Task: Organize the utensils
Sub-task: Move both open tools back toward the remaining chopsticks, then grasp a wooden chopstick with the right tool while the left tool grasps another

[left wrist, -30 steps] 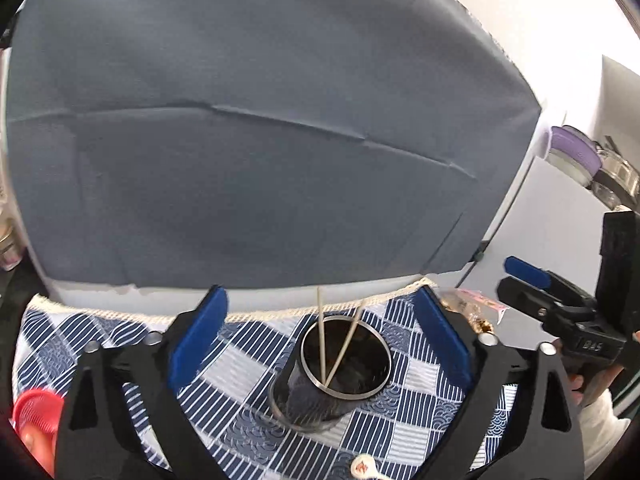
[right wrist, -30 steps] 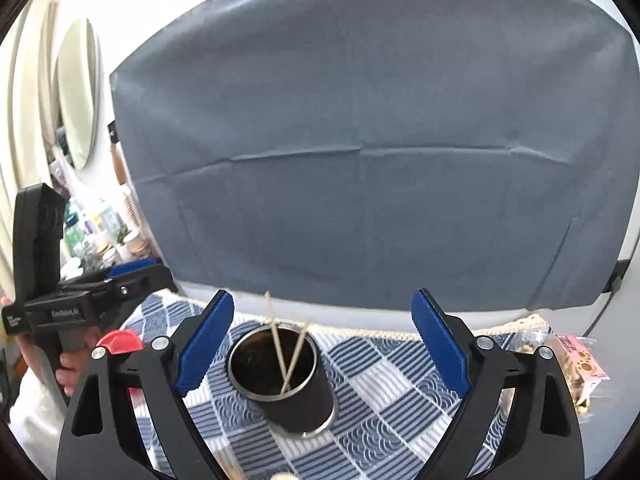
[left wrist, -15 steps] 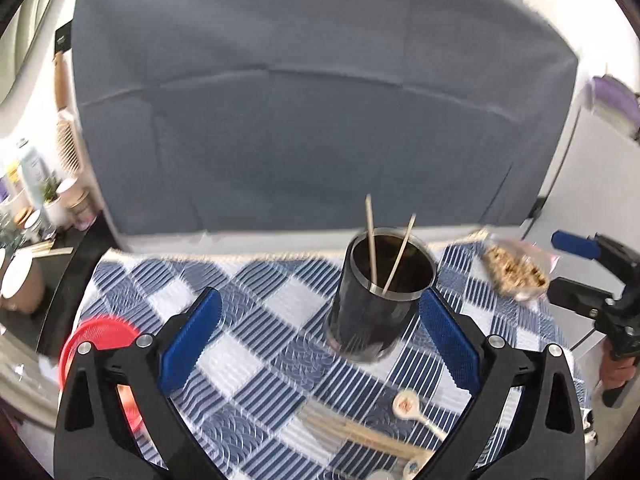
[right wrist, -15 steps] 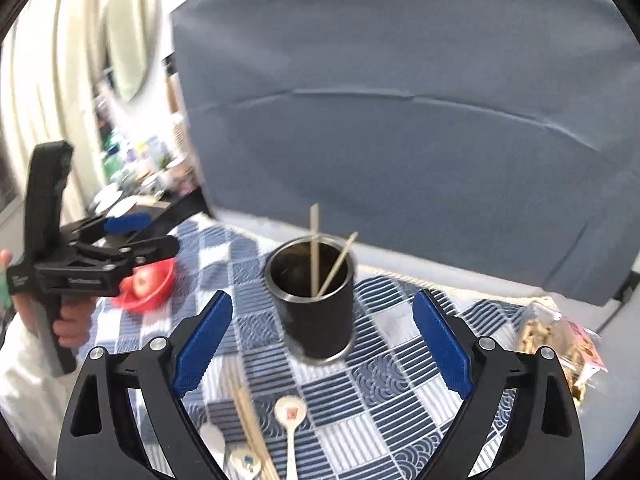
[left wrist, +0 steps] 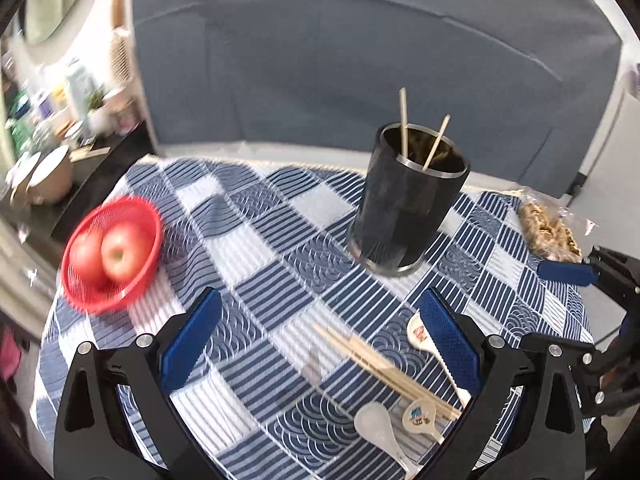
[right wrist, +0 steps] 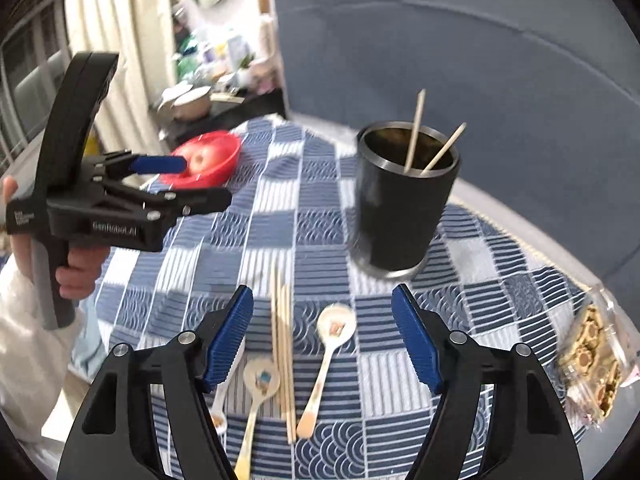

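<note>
A: What is laid on the table, and of what is it made?

B: A blue-and-white patchwork tablecloth (left wrist: 256, 240) of woven, striped and wave-printed squares is spread over it; a black cylindrical holder with a metal rim (right wrist: 400, 208) is stood upright on the cloth, and two thin wooden sticks (right wrist: 416, 128) are leaned inside it; a bundle of pale wooden chopsticks (right wrist: 284, 344) is laid flat on the cloth in front of the holder; glossy white ceramic spoons with printed bowls (right wrist: 332, 344) are set on both sides of the bundle; a red plastic mesh basket (left wrist: 116, 252) holding two apples is seen near the cloth's far left edge; a clear crinkled packet of snacks (right wrist: 592, 364) is placed at the right edge.

A: How are the grippers posed?

B: Both are tilted downward over the cloth; the left gripper (left wrist: 320, 344) is held with its blue ribbed pads wide apart and nothing between them; the right gripper (right wrist: 324, 344) is seen above the chopsticks and one spoon, its jaws closing, with no pad pressed on anything; in the right wrist view a hand (right wrist: 76, 268) in a white sleeve is wrapped round the left gripper's handle.
</note>
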The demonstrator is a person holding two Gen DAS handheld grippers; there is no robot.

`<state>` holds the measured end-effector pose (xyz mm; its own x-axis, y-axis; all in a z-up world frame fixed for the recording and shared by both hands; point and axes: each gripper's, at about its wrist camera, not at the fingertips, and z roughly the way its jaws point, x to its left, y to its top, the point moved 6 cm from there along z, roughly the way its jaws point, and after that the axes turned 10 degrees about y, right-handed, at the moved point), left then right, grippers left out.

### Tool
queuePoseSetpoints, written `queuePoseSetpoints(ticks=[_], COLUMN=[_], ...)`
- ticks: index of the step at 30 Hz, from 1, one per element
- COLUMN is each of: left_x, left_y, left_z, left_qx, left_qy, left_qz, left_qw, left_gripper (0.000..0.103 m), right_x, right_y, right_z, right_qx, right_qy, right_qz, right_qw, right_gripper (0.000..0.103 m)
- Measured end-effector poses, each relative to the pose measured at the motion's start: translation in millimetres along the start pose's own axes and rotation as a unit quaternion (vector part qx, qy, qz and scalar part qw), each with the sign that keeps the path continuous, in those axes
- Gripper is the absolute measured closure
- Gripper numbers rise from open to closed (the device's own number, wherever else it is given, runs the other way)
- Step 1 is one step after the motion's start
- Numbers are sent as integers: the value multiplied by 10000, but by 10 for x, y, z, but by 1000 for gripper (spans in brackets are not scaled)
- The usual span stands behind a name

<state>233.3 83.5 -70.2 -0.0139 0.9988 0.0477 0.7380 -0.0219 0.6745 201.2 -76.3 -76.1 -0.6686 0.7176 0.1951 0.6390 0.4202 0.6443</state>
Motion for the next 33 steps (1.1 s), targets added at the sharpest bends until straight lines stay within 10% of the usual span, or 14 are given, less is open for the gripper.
queuePoseSetpoints(ticks=[15,33], left_x=[257,28], left_y=[-564,-760], left_z=[443,1026], left_qx=[825,1583], left_qy=[637,534], left_qz=[-651,-398], left_qw=[9924,9851], left_gripper=[6,6], right_x=[104,-179], right_y=[-337,-616], right_z=[798,1288], right_qx=[813,1537], right_qy=[1006,788], right_qz=[186,111], right_qw=[9914,9849], right_gripper=[64,79])
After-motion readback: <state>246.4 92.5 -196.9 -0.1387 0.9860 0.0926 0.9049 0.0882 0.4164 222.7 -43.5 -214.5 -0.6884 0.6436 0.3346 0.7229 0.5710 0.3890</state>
